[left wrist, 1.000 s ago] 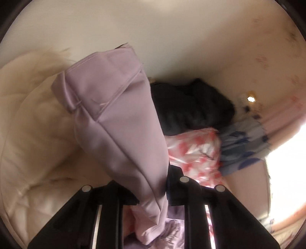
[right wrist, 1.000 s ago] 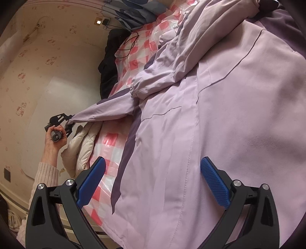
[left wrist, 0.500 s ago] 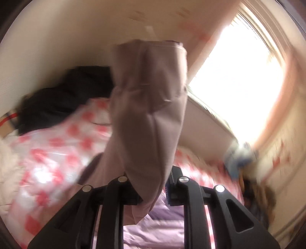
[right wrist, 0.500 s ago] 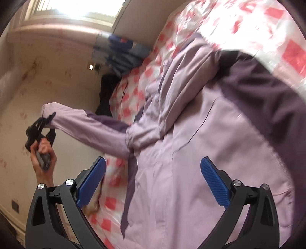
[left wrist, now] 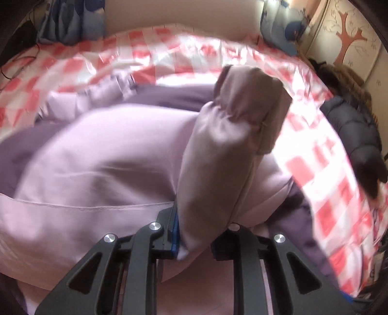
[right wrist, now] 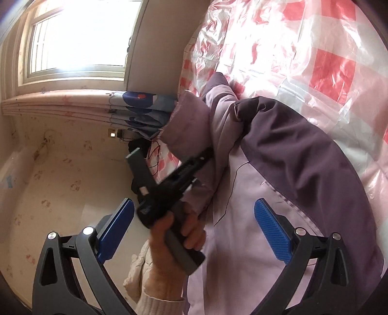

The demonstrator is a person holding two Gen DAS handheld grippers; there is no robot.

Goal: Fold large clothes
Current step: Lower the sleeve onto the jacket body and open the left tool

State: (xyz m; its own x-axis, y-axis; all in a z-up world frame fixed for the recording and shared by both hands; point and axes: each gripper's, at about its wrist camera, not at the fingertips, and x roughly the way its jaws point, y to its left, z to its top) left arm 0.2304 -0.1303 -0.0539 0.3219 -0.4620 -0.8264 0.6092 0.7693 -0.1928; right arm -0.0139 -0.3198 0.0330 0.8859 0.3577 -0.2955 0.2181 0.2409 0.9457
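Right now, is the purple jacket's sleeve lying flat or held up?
Held up. The light purple jacket sleeve sits pinched in the left gripper above the jacket body.

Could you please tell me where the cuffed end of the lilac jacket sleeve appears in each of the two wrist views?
Left wrist: the sleeve cuff stands up right of centre, gripped by the left gripper, whose jaws are opening.
Right wrist: it sits centre-left, above the person's hand.
Shared landmark: red-checked cover.

Bed point(left wrist: 322, 169): covered by red-and-white checked plastic sheet point(right wrist: 327, 60). On it: lilac-and-purple jacket point(left wrist: 101, 164), spread; dark puffer coat point(left wrist: 359, 135) at one edge; blue patterned bedding point(left wrist: 72, 21) at far edge.
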